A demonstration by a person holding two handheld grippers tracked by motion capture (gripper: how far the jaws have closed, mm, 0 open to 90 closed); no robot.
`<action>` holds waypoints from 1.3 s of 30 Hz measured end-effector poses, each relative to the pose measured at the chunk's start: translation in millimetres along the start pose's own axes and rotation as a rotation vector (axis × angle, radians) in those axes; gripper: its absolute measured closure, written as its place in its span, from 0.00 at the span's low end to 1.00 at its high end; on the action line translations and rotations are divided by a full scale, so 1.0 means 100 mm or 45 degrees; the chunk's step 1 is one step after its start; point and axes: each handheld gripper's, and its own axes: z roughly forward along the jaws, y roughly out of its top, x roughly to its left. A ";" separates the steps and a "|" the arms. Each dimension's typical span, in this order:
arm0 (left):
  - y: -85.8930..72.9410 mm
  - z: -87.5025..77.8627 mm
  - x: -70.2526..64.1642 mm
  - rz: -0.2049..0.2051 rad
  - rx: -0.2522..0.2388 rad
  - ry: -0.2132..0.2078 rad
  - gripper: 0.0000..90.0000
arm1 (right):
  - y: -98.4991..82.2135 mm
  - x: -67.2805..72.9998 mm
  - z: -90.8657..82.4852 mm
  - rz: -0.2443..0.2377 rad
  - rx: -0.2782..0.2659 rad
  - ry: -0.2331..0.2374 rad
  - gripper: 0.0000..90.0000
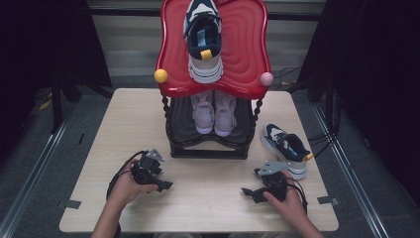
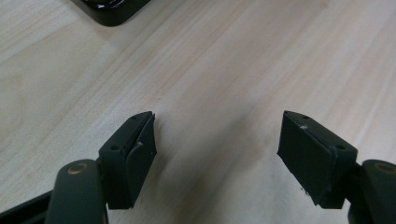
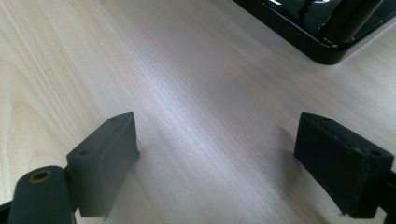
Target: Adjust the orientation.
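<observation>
Quick count of what's on the table (image 1: 124, 208): one two-level shoe rack (image 1: 208, 148) with a red top shelf (image 1: 247, 44). Shoes come to four. That's two navy-and-white sneakers, one (image 1: 203, 42) up on the red shelf at the far side and one (image 1: 286, 148) loose on the table to the right, plus two pale pink ones (image 1: 214, 111) side by side on the lower level. Two knobs on the red shelf's near corners: one yellow (image 1: 160, 76), one pink (image 1: 266, 79).

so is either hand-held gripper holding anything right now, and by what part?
Nothing is held. The left hand-held gripper and the right hand-held gripper both stand open over the bare wooden table, with nothing between the jaws.
</observation>
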 end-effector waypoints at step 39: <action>-0.28 0.15 -0.09 0.083 -0.329 0.121 0.12 | 0.08 -0.04 -0.16 -0.043 0.143 0.089 0.19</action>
